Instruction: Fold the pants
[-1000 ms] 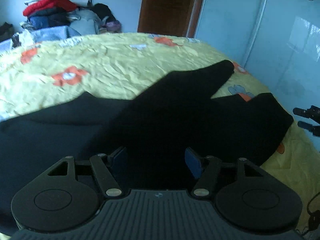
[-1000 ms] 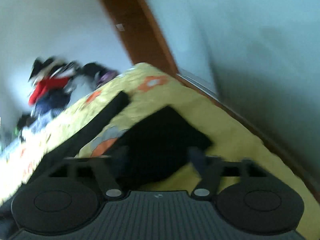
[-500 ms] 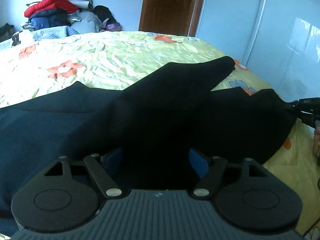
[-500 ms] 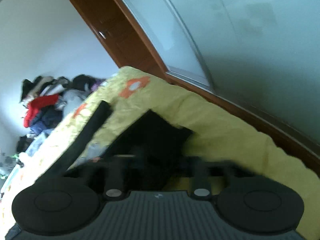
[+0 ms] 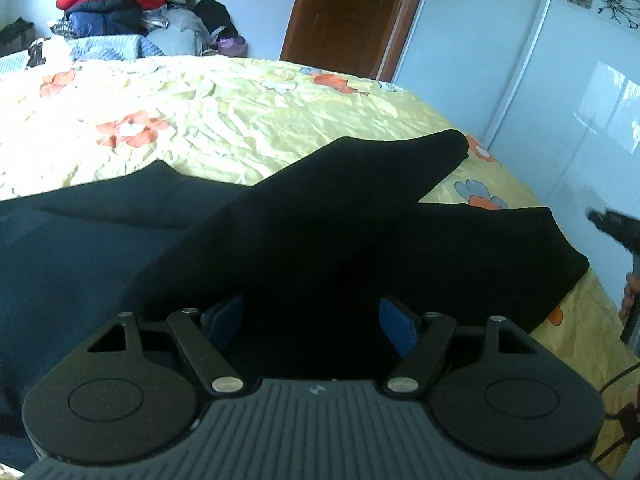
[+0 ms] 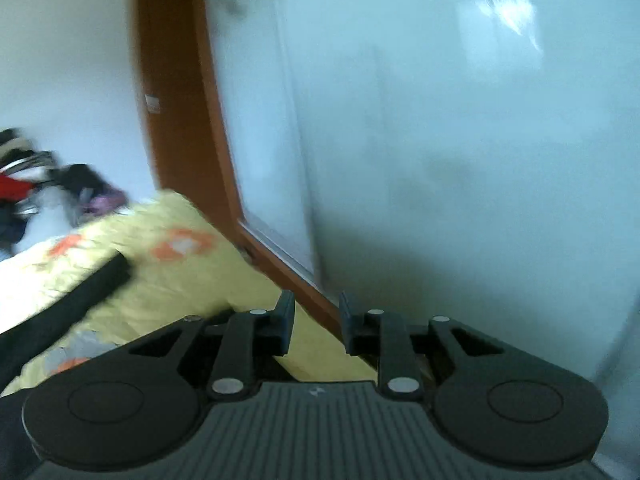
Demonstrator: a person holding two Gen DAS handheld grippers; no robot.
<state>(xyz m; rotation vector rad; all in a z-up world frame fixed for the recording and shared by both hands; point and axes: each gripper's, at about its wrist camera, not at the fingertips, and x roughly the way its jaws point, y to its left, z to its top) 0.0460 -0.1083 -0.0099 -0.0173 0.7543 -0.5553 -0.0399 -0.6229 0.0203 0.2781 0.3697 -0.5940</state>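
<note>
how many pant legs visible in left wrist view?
2. One leg of the black fabric pants runs diagonally to a tip near the far bed edge; the other spreads right, towards the near bed edge. The waist end is hidden behind the left gripper.

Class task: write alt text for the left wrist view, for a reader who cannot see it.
Black pants lie spread on a yellow flowered bedspread, legs splayed apart. The left gripper hovers open over them; a clothes pile sits beyond the bed.

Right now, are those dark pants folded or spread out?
Partly folded: one leg of the pants lies crossed over the other on the bed.
</note>
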